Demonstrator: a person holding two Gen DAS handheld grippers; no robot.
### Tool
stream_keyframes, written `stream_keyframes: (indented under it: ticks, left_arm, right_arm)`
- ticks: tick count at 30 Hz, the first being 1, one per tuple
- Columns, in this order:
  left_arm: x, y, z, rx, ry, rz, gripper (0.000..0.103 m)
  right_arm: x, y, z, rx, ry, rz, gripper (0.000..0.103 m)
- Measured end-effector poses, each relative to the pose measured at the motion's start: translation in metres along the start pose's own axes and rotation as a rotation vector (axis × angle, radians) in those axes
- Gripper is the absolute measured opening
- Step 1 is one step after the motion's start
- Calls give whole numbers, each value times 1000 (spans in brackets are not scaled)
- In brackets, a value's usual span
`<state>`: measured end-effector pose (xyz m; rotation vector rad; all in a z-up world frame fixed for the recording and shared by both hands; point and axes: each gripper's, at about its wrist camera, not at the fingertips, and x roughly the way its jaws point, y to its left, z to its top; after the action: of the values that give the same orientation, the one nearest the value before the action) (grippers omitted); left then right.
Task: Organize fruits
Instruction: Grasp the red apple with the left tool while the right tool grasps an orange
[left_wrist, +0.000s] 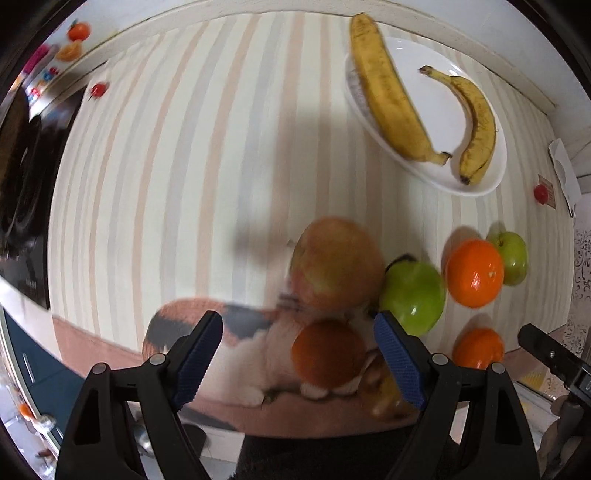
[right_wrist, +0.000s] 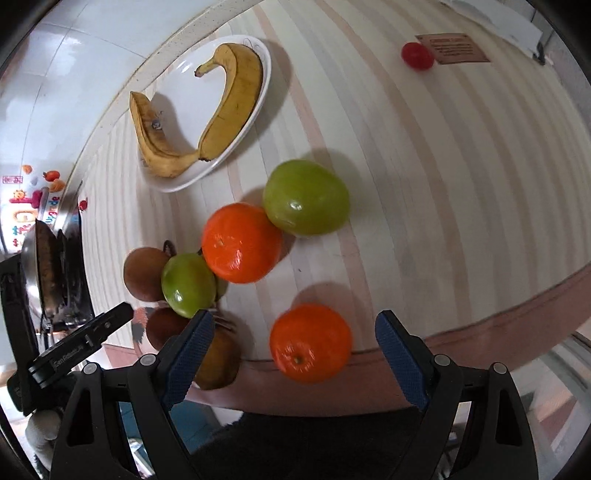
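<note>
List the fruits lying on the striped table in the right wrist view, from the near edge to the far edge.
Near orange → second orange → large green apple → bananas on the white plate → small red fruit. The cluster at left overlaps too much to place in the order.

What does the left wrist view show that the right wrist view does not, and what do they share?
Only the left wrist view shows a furry calico animal, probably a cat, under the blurred fruit between the fingers of the left hand-held gripper.

Only the right wrist view shows the brown card clearly beside the small red tomato, and an orange between the open fingers of the right hand-held gripper.

Both show the white plate with two bananas, green apples, and the striped table.
</note>
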<state>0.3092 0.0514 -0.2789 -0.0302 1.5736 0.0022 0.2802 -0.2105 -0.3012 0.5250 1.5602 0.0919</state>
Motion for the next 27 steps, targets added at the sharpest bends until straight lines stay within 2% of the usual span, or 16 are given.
stream_keyframes:
  ticks: [4,6,9,11,12,15,18,22,27]
  left_arm:
    - [14,-17,19,71,16,30,84]
    - [22,-23,25,94,28,46,84]
    - [33,-29,33,112,46,22,84]
    - [33,-32,37,106,40,4,79]
    - [33,-33,39,101,40,-13,70]
    - [30,-34,42,93,21,-11,67]
    - [25,-29,42,94,11,-18,65]
    - [19,-7,46,73,-9,29,64]
    - [21,18,52,25,15,5,67]
  right_arm:
    - [12,12,19,2,2,31,91]
    - [23,18,28,13,20,53,87]
    - [37,30,41,16,43,55,84]
    - [47,35,45,15,55,49,82]
    - [52,36,47,18,62,48,80]
    - [67,42,51,28,80,40,71]
    - [73,46,50,27,74,31,69]
    - [75,48,52,17,72,29,69]
    - [77,57,56,6,60,14,69]
